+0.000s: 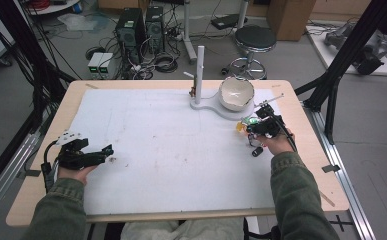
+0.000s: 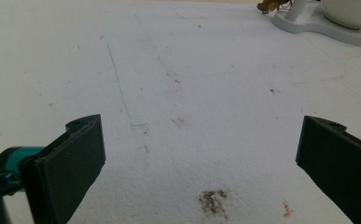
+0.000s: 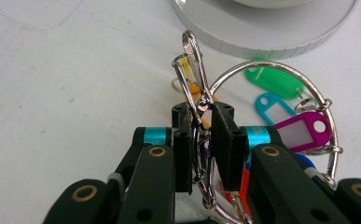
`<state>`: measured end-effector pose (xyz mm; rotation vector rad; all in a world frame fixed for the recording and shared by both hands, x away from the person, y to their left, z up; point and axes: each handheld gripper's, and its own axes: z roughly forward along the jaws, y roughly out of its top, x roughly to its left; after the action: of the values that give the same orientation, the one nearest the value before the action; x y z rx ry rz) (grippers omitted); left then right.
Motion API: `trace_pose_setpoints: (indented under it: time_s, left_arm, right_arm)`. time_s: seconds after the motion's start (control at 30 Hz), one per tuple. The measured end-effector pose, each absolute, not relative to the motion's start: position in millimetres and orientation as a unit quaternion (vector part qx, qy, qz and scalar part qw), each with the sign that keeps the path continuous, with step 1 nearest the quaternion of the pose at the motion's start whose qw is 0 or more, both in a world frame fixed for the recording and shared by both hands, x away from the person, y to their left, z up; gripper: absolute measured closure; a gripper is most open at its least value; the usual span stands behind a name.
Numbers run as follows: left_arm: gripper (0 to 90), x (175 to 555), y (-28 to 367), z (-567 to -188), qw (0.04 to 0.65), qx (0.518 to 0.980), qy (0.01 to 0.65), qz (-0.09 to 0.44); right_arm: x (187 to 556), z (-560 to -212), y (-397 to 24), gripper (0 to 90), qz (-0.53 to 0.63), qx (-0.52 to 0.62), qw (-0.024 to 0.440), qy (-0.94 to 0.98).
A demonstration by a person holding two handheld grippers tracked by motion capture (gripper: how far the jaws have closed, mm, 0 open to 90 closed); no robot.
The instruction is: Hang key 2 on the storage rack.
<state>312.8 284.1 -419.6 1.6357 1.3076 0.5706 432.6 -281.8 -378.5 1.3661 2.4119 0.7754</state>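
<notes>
The right gripper [image 3: 201,140] has its jaws pinched on the metal clasp [image 3: 193,70] of a key ring [image 3: 281,74], just in front of the white stand [image 1: 216,107], on the person's side of its round base. Colored key tags hang off that ring: a green tag [image 3: 274,81], a blue tag [image 3: 271,105], a magenta tag [image 3: 304,130], all dangling or dragging close to the stand's base. The grip looks thin. The pads bite only a narrow wire loop, so, as I read it, a quick swing could twist the clasp out and drop the whole bunch onto the white mat [image 1: 171,150].

The white bowl [image 1: 236,92] sits on the stand's base, and the upright post [image 1: 199,67] with its small hook rises at the stand's left end. If the bunch is headed for that hook, the trailing tags could snag the bowl's rim or knock the post.

Well to the left of the stand, the left gripper [image 1: 93,155] rests low on the mat, jaws spread wide, nothing between them.
</notes>
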Motion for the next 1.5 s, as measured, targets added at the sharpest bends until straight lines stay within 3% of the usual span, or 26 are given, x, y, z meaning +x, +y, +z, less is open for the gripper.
trace_pose_setpoints:
  time_s: [0.73, 1.5]
  left_arm:
    - [1.7, 313.0, 286.8, -418.5, 0.474, 0.658, 0.539, 0.228]
    - [1.7, 314.2, 286.1, -419.0, 0.482, 0.655, 0.541, 0.215]
  right_arm:
    - [411.1, -318.0, -288.4, 79.1, 0.362, 0.476, 0.120, 0.792]
    - [405.9, -263.2, -260.4, 78.9, 0.388, 0.433, 0.133, 0.803]
